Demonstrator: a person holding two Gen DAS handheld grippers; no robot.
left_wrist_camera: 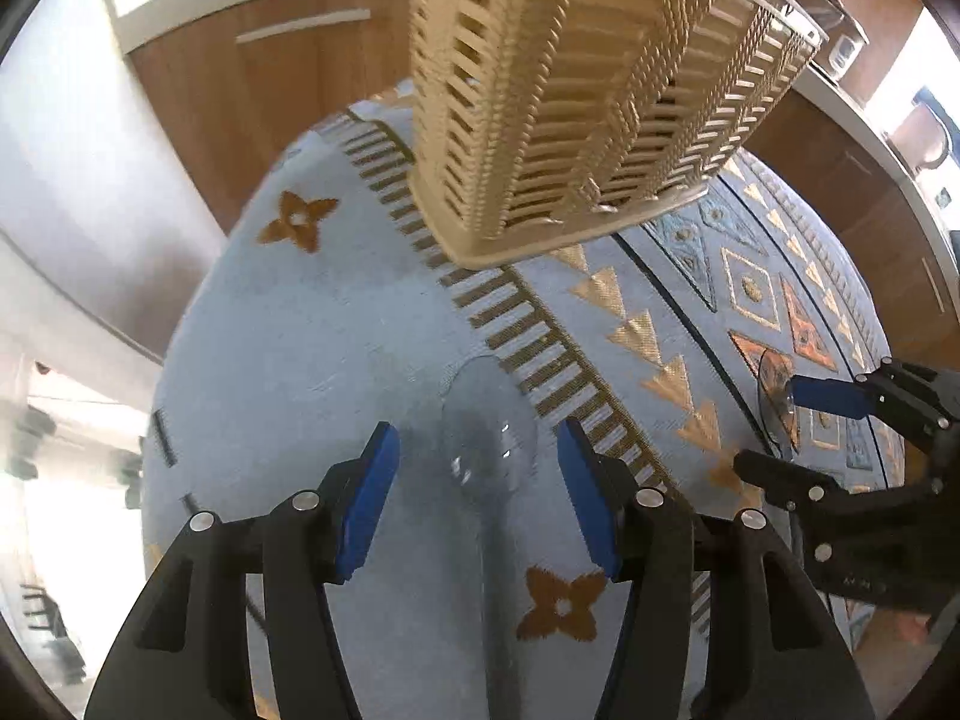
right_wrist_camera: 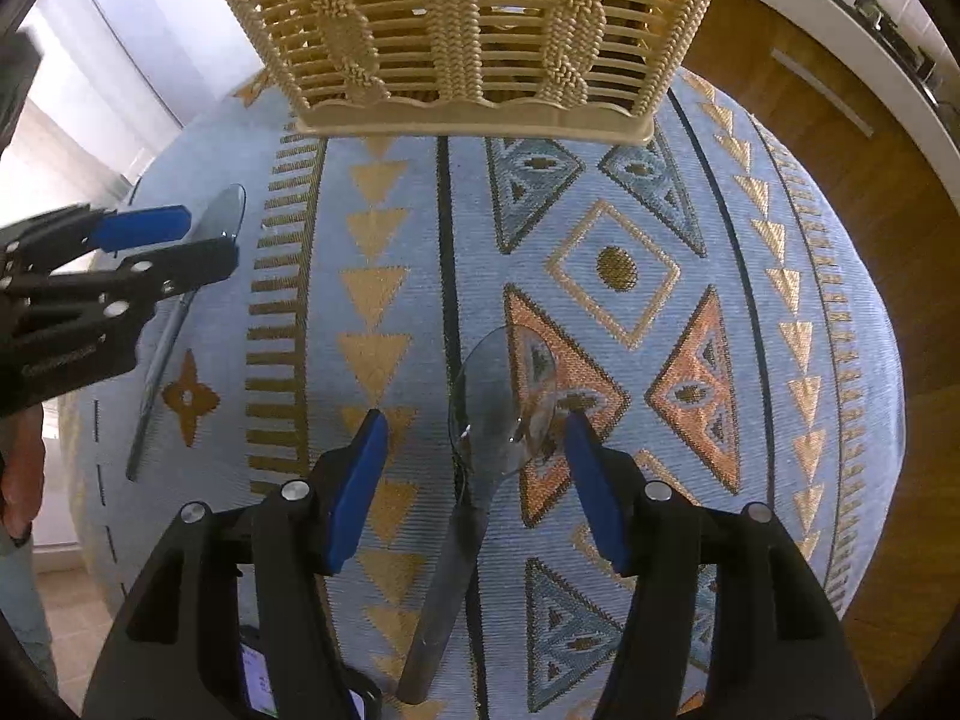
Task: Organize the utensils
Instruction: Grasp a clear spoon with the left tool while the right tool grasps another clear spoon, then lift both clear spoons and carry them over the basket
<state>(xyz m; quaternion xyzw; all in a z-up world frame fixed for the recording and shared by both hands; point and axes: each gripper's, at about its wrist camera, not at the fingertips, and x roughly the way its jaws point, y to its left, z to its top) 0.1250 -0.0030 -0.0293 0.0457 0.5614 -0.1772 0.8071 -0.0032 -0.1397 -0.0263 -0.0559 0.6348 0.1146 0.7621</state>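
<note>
Two clear plastic spoons lie on a patterned blue cloth. My left gripper is open, its blue pads either side of one spoon, bowl pointing toward the basket. My right gripper is open over the other spoon, whose grey handle runs back between the fingers. A beige woven basket stands on the cloth beyond both; it also shows in the right wrist view. The left gripper and its spoon show at left in the right wrist view; the right gripper shows at right in the left wrist view.
The blue cloth with gold and orange triangles covers a round table. Wooden cabinets with a white counter stand behind; more cabinets are at the right. A person's arm is at the far left.
</note>
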